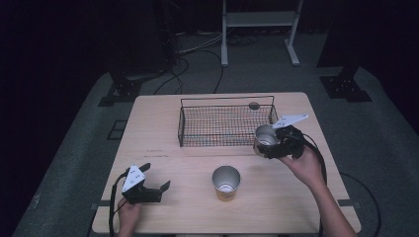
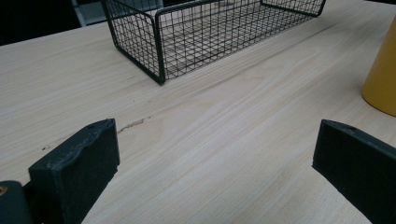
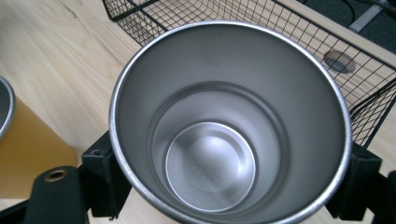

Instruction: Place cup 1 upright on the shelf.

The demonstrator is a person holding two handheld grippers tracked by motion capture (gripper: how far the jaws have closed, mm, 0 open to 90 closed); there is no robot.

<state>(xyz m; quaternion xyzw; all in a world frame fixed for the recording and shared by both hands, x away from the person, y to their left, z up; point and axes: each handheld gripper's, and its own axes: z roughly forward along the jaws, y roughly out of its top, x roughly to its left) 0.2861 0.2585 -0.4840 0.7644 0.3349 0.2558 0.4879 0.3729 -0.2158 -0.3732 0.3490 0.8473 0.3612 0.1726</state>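
Right now right gripper (image 1: 276, 147) jaws pinching steel cup (image 1: 266, 137) at basket's (image 1: 225, 126) right near corner, probably lifted for drop-in. Left gripper (image 1: 155, 186) jaws spread, idle near-left on bench (image 1: 163, 118); yellow cup (image 1: 226, 183) waits centre.

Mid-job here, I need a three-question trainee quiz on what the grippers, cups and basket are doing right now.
1. True or false: the right gripper grips the steel cup from both sides.
2. Which gripper has jaws apart around nothing: A left gripper, B right gripper?
3. What stands on the table between the two grippers?

Key
1. True; a jaw presses each side of the cup, beside the wire basket.
2. A.
3. The yellow cup, upright and untouched.
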